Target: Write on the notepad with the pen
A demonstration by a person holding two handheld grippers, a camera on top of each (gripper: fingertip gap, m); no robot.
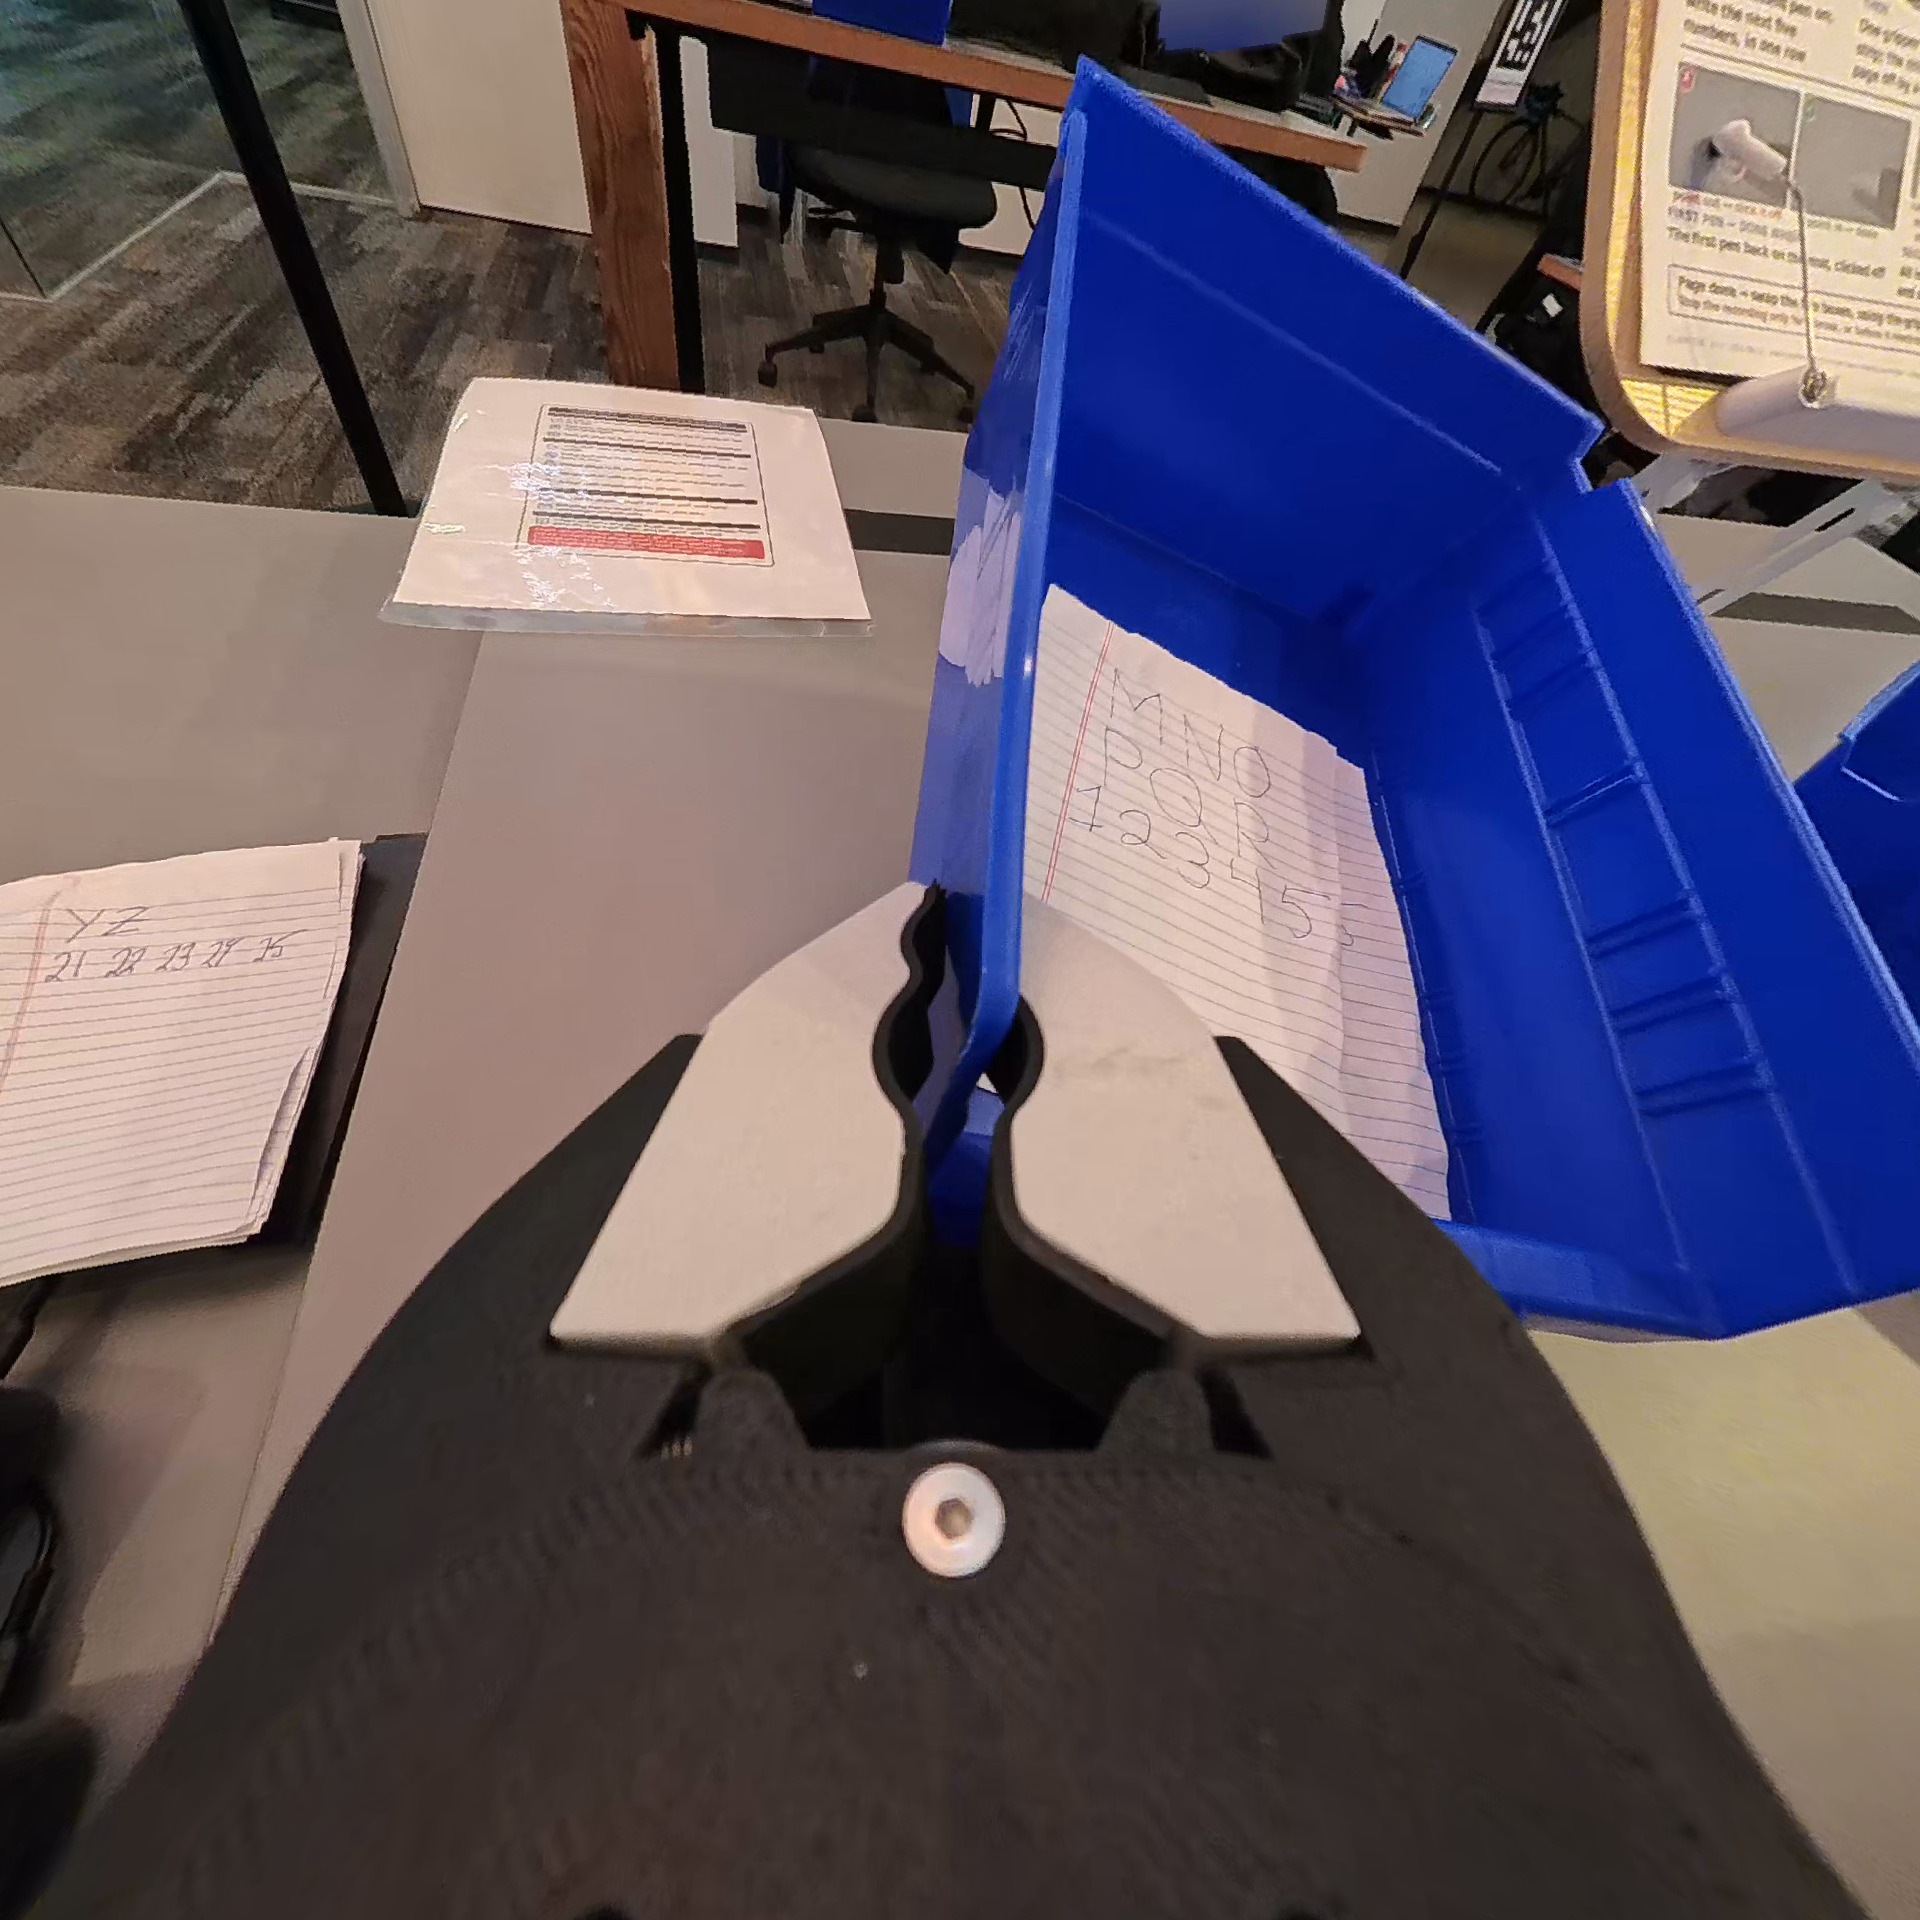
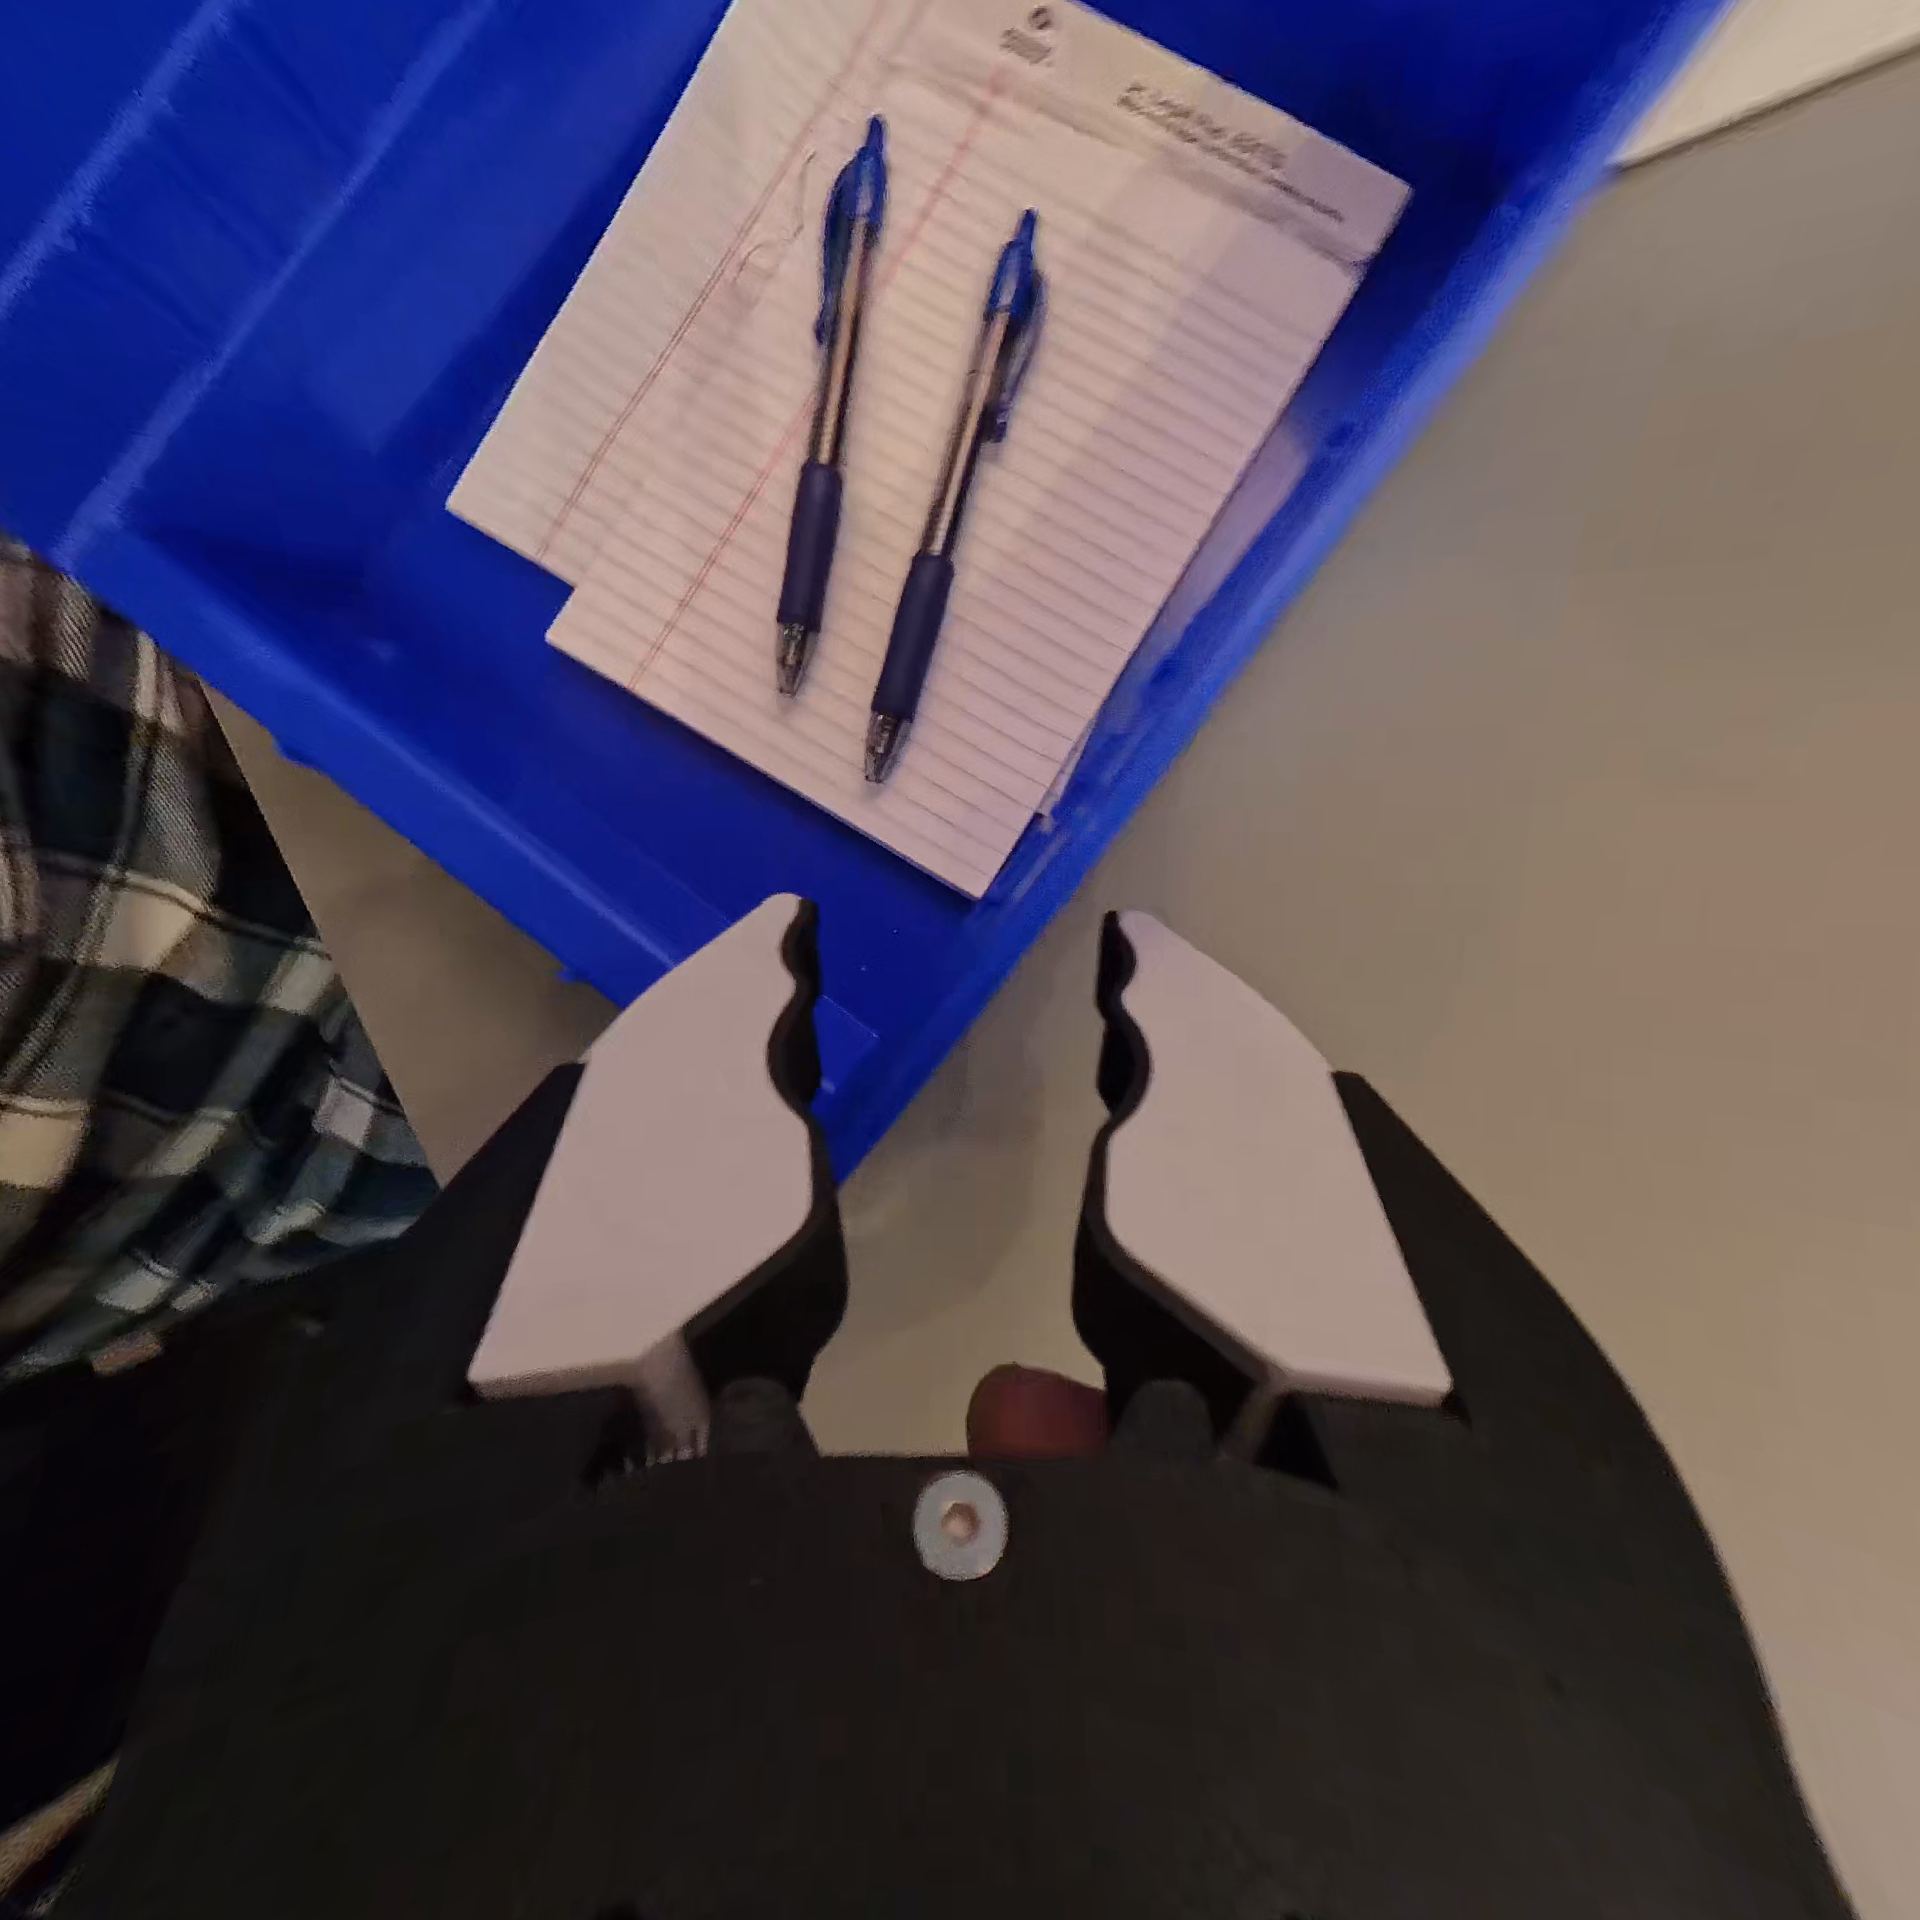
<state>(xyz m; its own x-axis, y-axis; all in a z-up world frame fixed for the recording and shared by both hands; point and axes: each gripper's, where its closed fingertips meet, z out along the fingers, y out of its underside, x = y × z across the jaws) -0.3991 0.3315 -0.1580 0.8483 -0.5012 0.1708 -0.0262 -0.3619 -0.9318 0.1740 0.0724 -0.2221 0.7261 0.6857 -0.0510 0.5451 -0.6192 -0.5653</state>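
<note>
In the left wrist view my left gripper is shut on the side wall of a blue plastic bin, which is tilted up off the grey table. A lined sheet with handwriting lies inside that bin. In the right wrist view my right gripper is open and empty, just above the near corner of a blue bin. In that bin lies a white lined notepad with two blue pens on it, one to the left and one to the right, tips towards me.
A stack of loose lined sheets with writing lies at the left on the grey table. A laminated sheet lies at the table's far edge. Part of another blue bin shows at the right. A person's plaid sleeve is at the left.
</note>
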